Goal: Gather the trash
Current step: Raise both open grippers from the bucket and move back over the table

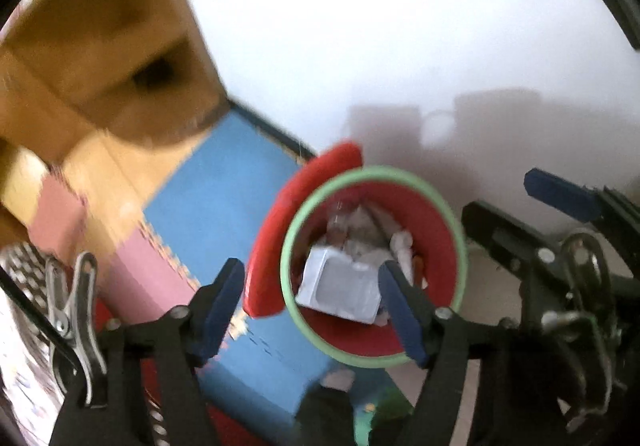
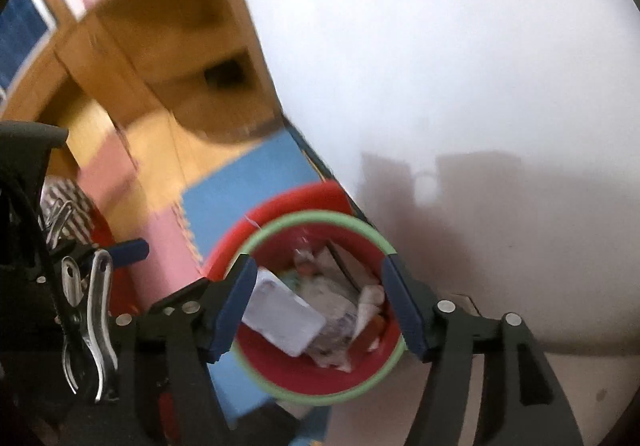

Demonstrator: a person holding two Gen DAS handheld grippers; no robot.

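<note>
- The red bin (image 1: 416,214) with a pale green rim stands on the floor against the white wall (image 1: 360,26); it serves as the landmark here.
- Left gripper (image 1: 316,306) hangs above the bin, jaws spread wide with nothing between them; one blue pad (image 1: 218,310) sits over the blue mat just left of the bin, the other over the bin's mouth.
- Right gripper (image 2: 320,310) also hangs above the bin, jaws parted and empty, each pad roughly over an opposite side of the green rim.
- Inside the bin lies a white box (image 1: 340,290) (image 2: 284,312), tilted, on top of crumpled paper and wrappers (image 2: 340,322); the wrappers are too blurred to tell apart.
- Something clear and crinkled, perhaps plastic, shows at the far side of the bin's inside; I cannot tell what it is.
- A red lid (image 1: 280,230) hangs off the bin's left side, partly hidden by the rim.
- In the left wrist view the right gripper enters right of the bin, cut off by the frame edge; only one blue pad shows clearly.
- Left of the bin lie foam floor mats (image 1: 224,198), blue nearest, then pink; their joints are smeared by motion blur.
- Beyond the mats stands a wooden cabinet (image 1: 108,46), its handle a dark blur.
- A metal clip (image 1: 72,310) hangs on the left gripper's body, left of the bin.
- Grey shadows fall on the wall behind the bin, shapes unclear.
</note>
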